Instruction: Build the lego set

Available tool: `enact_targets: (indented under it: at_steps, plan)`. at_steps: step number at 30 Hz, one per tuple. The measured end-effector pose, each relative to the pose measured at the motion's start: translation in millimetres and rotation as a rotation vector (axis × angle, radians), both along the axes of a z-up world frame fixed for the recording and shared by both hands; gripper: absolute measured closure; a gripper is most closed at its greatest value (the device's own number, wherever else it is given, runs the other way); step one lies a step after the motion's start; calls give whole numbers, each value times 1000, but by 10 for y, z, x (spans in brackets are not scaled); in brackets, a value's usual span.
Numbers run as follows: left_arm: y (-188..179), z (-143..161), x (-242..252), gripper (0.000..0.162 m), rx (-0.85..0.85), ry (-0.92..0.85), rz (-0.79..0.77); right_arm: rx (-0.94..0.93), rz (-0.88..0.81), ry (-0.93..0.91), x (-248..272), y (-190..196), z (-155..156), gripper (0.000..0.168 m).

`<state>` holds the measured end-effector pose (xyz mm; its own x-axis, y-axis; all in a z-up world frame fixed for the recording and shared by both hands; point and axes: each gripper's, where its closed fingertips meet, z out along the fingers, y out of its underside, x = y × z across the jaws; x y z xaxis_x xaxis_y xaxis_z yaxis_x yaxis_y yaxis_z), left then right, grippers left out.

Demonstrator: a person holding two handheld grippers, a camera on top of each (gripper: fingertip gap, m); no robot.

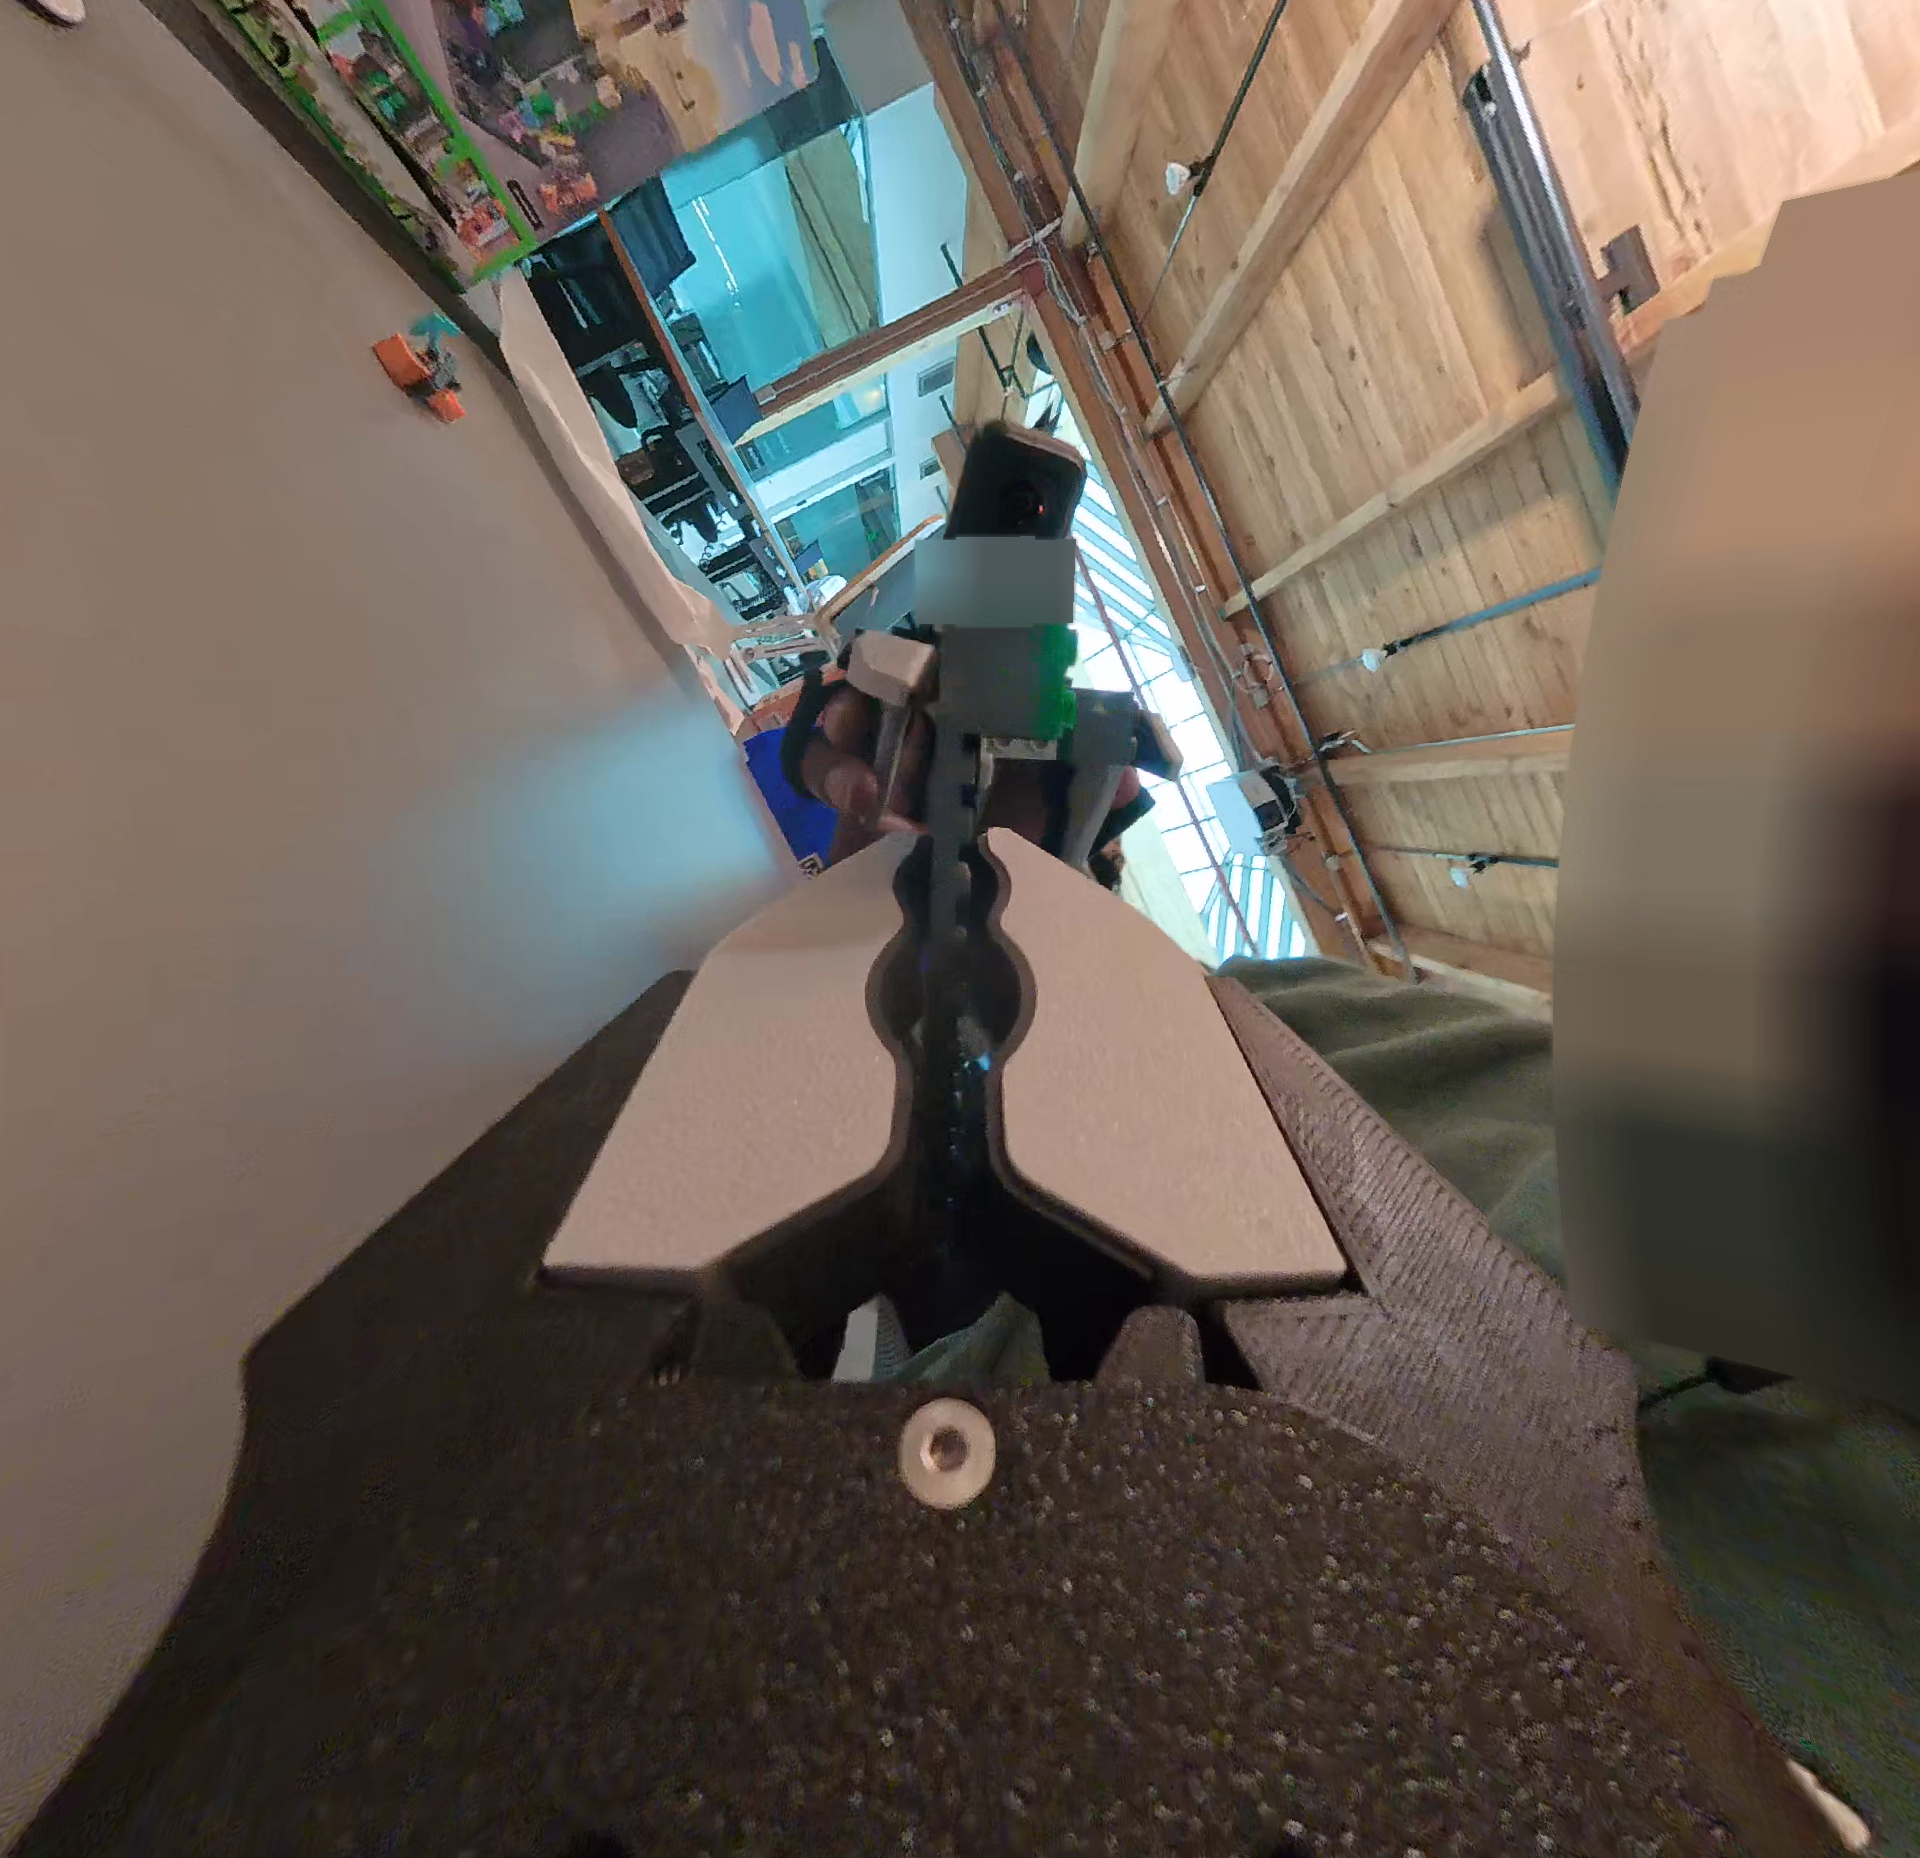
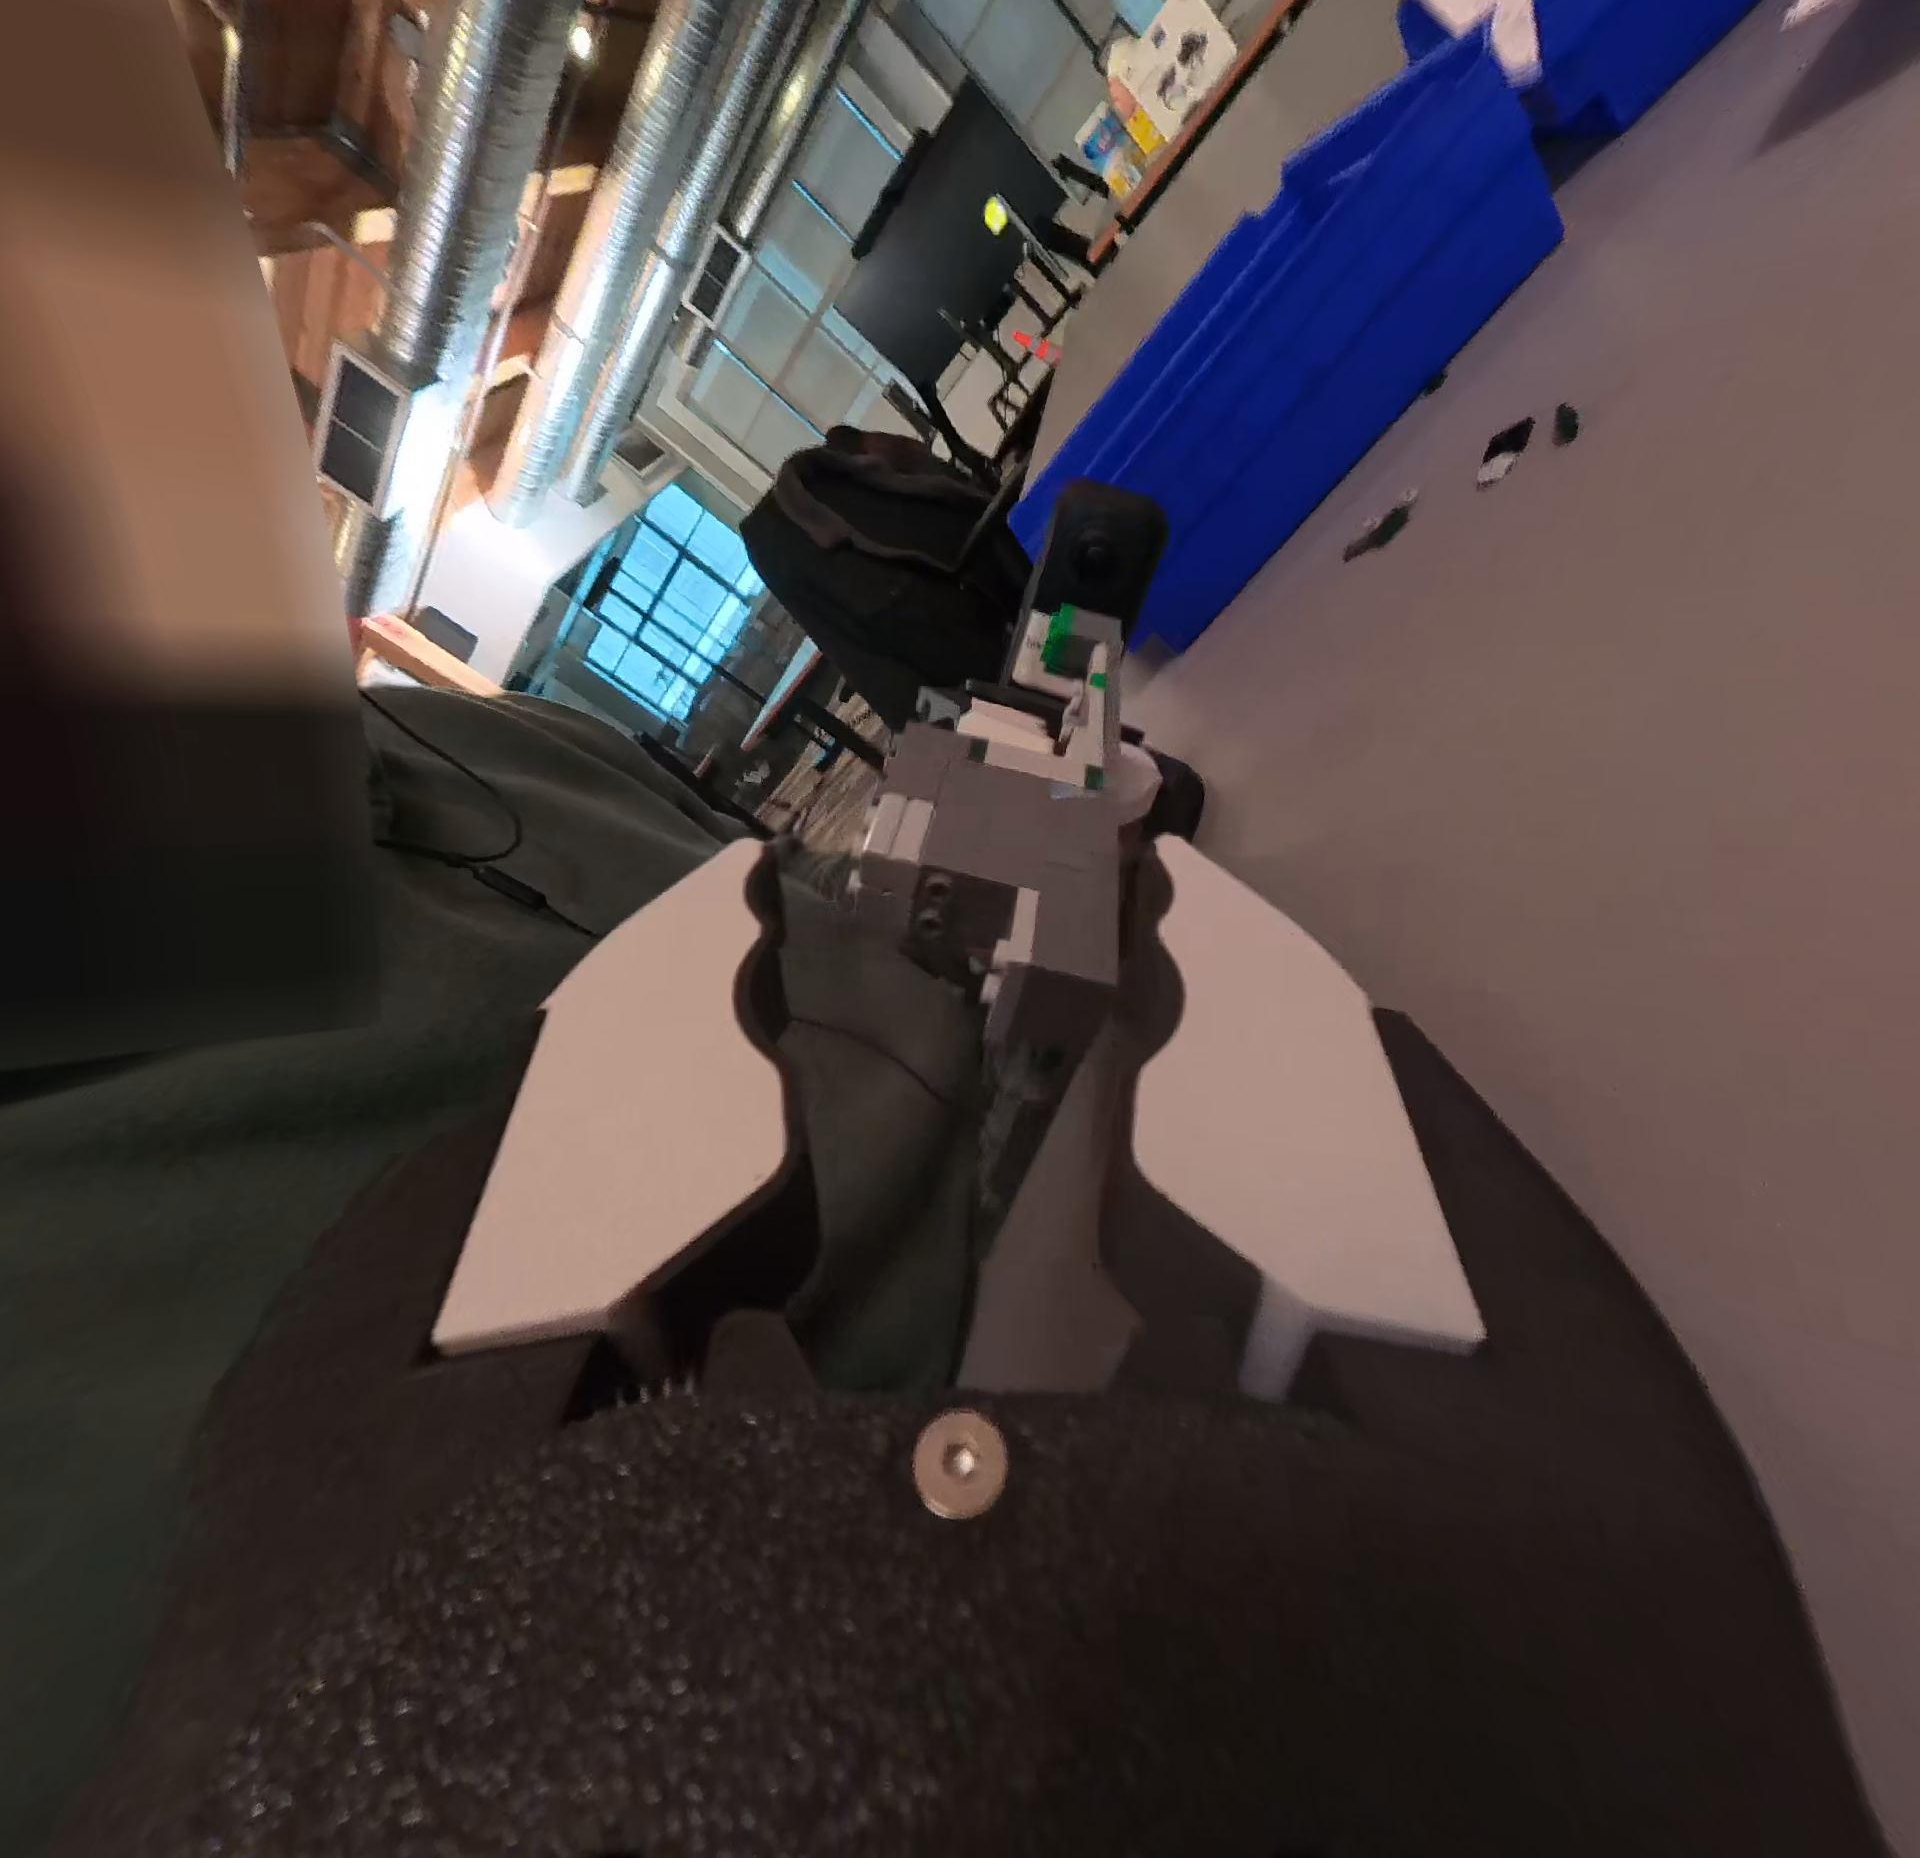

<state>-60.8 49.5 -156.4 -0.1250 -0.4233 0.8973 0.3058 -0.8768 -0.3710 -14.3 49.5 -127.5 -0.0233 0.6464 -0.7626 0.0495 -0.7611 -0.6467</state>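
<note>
A grey lego build [image 1: 992,681] with green bricks on one side is held in the air between both grippers. My left gripper [image 1: 951,852] is shut on a thin dark grey plate that sticks out of the build toward me. In the right wrist view the build [image 2: 997,842] lies between the wide-set fingers of my right gripper [image 2: 956,852], against the right finger. In the left wrist view the right gripper [image 1: 1003,712] faces me, and its two fingers flank the grey and green block.
The grey table [image 1: 260,665] carries a lego box [image 1: 499,73] and a small orange and teal lego model [image 1: 421,374]. Blue bins [image 2: 1299,354] and a few small loose pieces [image 2: 1507,447] sit on the table. An olive garment [image 2: 260,1133] is close below. There is about 7 cm between the tips of the two grippers.
</note>
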Motion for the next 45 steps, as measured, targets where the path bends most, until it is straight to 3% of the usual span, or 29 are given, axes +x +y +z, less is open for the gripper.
enact_targets:
  at_steps: [3,10,17,35,45]
  plan:
    - [36,-31,-24,156,-19,-2,12,109,-57,-6,128,73,23,102]
    - [23,-77,-7,156,-67,-15,-2,578,-207,-292,331,74,-137,113]
    - [-23,-101,90,156,-102,-12,-29,798,-217,-385,257,44,-13,120]
    - [-31,-107,101,155,-129,-26,-25,919,-158,-439,69,16,-82,124]
    - [-10,-144,92,156,-101,13,-14,972,-168,-482,67,83,-127,139]
